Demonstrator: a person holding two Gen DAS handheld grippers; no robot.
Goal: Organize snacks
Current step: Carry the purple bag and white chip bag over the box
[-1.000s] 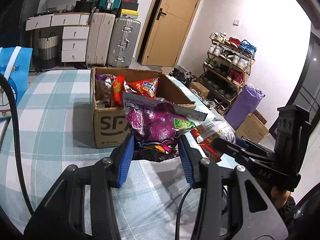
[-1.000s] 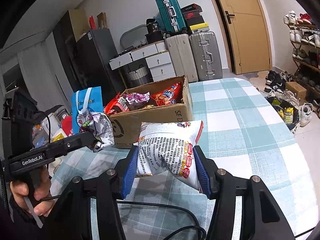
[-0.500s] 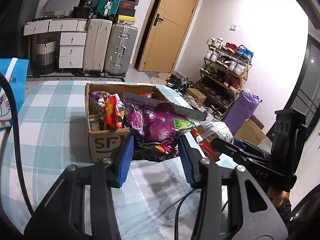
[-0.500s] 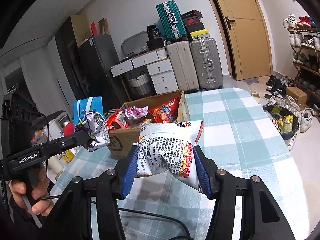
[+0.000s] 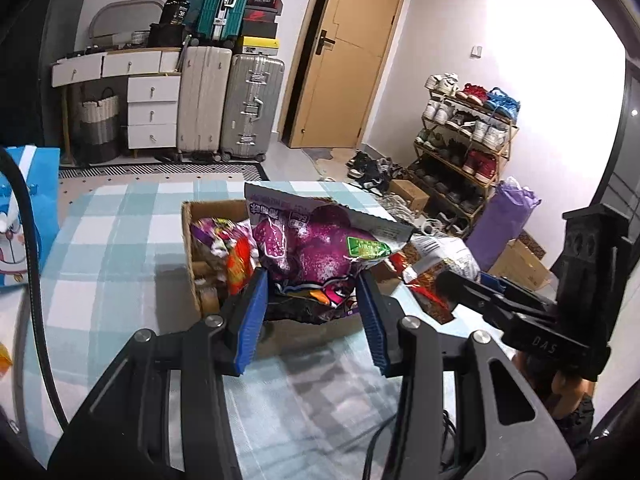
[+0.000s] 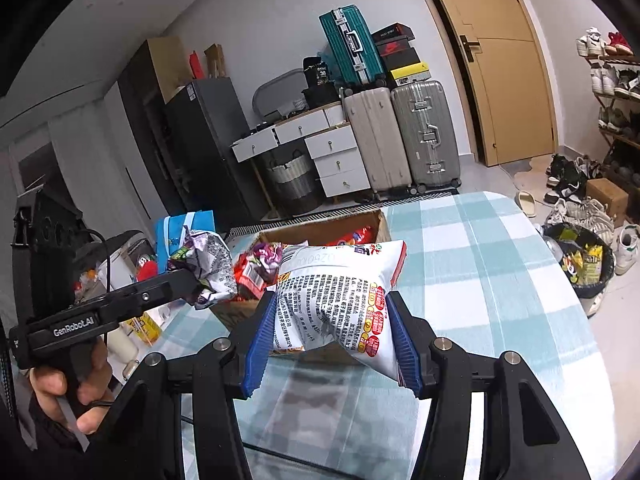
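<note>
Already cardboard box (image 5: 191,248) holding snack packets (image 5: 224,242), both grippers carrying bags

2 tongs (image 5: 316,312) (image 6: 332,340), 2 held snack bags (image 5: 312,252) (image 6: 340,300), 1 cardboard box (image 5: 192,240), 3 suitcases (image 5: 252,108).

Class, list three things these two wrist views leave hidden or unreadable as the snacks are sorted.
- Cardboard box floor: both views, hidden by piled snacks and the purple bag.
- White bag front: right wrist view shows only its printed back.
- Blue gift bag: left wrist view, cut by the edge.
</note>
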